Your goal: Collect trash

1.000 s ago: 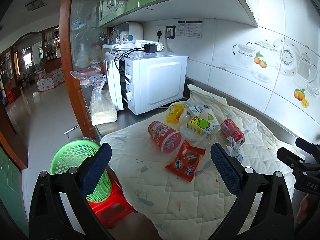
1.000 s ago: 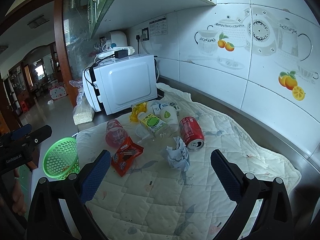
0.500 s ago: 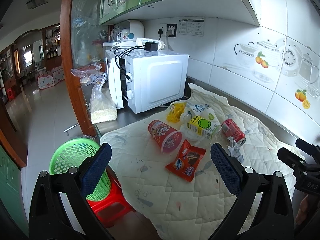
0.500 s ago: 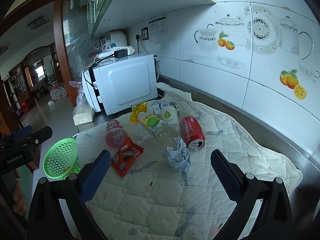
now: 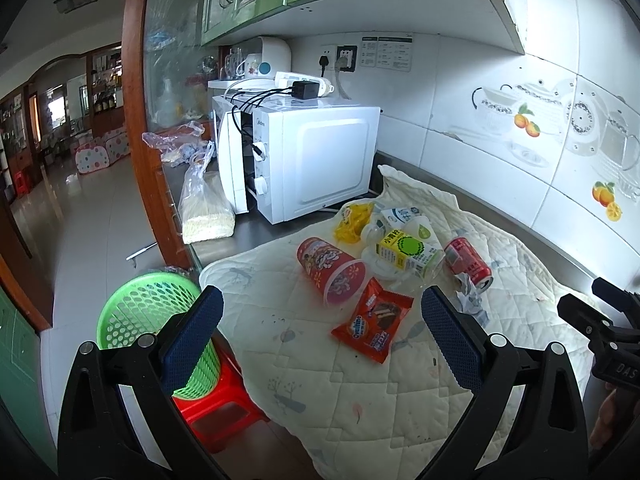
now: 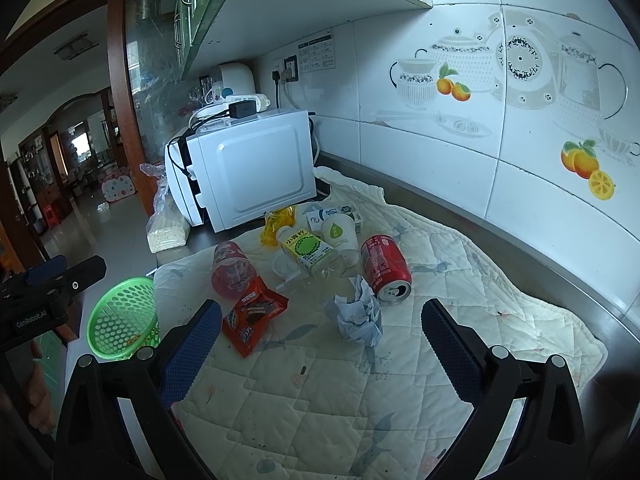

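Trash lies on a white quilted cloth [image 5: 328, 384] [image 6: 312, 400]: an orange snack wrapper [image 5: 373, 320] [image 6: 252, 314], a red plastic cup [image 5: 330, 272] [image 6: 230, 268] on its side, a yellow-green drink carton [image 5: 404, 250] [image 6: 306, 250], a red soda can [image 5: 468, 262] [image 6: 385, 267], crumpled paper [image 6: 356, 312], a yellow wrapper [image 5: 352, 222] [image 6: 276, 222]. A green basket [image 5: 156, 320] [image 6: 122, 318] stands on a red stool [image 5: 218, 410] left of the counter. My left gripper [image 5: 320, 340] is open, short of the wrapper. My right gripper [image 6: 320, 340] is open, just before the paper.
A white microwave [image 5: 304, 156] [image 6: 244, 164] stands behind the trash, with a bag of grain [image 5: 206, 212] beside it. The tiled wall [image 6: 500, 152] bounds the counter at the back. The counter edge drops to the floor [image 5: 84, 216] on the left.
Both views have shifted very slightly nearer the trash; nothing on the cloth has moved and both grippers stay open.
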Demonstrator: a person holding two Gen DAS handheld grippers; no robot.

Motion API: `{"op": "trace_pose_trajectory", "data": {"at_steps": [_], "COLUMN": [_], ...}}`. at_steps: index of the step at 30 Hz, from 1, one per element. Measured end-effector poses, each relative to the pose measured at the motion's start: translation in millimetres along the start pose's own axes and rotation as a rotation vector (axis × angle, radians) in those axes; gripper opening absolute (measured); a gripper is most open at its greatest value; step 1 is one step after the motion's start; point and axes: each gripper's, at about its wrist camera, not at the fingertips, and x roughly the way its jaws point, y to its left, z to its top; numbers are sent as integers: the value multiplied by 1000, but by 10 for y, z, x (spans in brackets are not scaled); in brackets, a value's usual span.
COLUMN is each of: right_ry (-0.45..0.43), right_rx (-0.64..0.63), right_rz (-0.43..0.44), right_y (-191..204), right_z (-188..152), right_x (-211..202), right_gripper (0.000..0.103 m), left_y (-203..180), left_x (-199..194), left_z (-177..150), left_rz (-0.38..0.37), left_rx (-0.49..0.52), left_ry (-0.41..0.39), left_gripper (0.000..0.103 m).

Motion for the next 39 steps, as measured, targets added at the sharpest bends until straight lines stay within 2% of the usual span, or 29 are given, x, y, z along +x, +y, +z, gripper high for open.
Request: {"op": "trace_pose_trajectory", "data": {"at_steps": [10, 22, 39], "right_ry": [3, 50, 168], "right_rx": [-1, -5, -42], "right_rz": [0, -7, 18], "right_y": [-91, -239, -371], "right_z": [-14, -89, -219], "right_x": [87, 361, 1133], "right_gripper": [97, 97, 95], "left_y": [56, 89, 183], "left_x": [97, 318, 717], "left_z": [-27, -90, -45], "left_rz": [6, 5, -10], "left_rx": [-21, -33, -70], "left_ry": [30, 78, 149], "left_gripper": [97, 96, 95]}}
